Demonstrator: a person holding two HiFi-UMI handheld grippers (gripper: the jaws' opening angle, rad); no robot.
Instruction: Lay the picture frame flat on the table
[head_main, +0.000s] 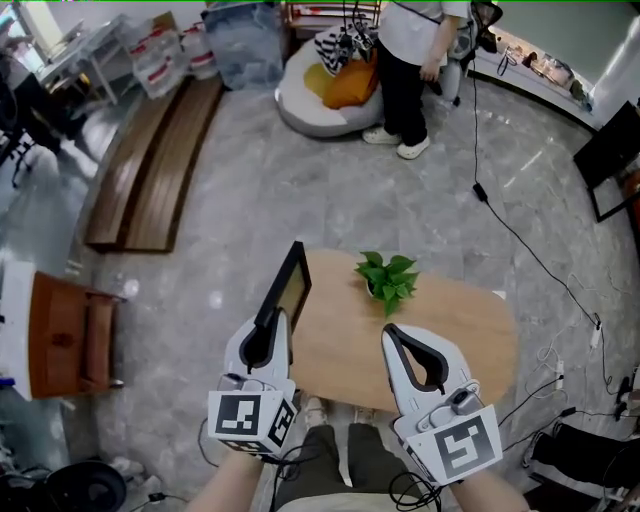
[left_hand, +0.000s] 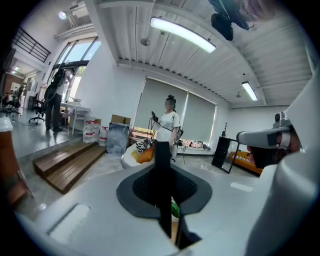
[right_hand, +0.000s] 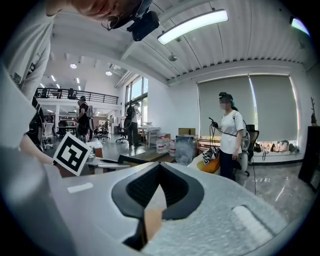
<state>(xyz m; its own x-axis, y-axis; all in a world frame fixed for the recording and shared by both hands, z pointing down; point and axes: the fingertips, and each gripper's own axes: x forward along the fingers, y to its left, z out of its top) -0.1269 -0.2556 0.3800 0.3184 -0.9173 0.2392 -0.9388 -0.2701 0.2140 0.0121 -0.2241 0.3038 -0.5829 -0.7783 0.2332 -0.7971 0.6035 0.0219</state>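
The black picture frame (head_main: 288, 285) stands on edge over the left end of the oval wooden table (head_main: 460, 340), leaning to the right, its pale picture side facing the table. My left gripper (head_main: 272, 318) is shut on the frame's near lower edge. In the left gripper view the frame's dark edge (left_hand: 162, 170) runs upright between the pads. My right gripper (head_main: 390, 330) hovers over the table's near edge, tips together and holding nothing. In the right gripper view only table wood (right_hand: 152, 220) shows below the gripper's (right_hand: 160, 165) touching tips.
A small green potted plant (head_main: 387, 278) stands on the table's far side, right of the frame. A person (head_main: 410, 60) stands by a beanbag (head_main: 320, 95) farther off. Wooden platforms (head_main: 155, 165) lie at the left, a brown cabinet (head_main: 70, 335) nearer left, and cables (head_main: 520, 240) trail at the right.
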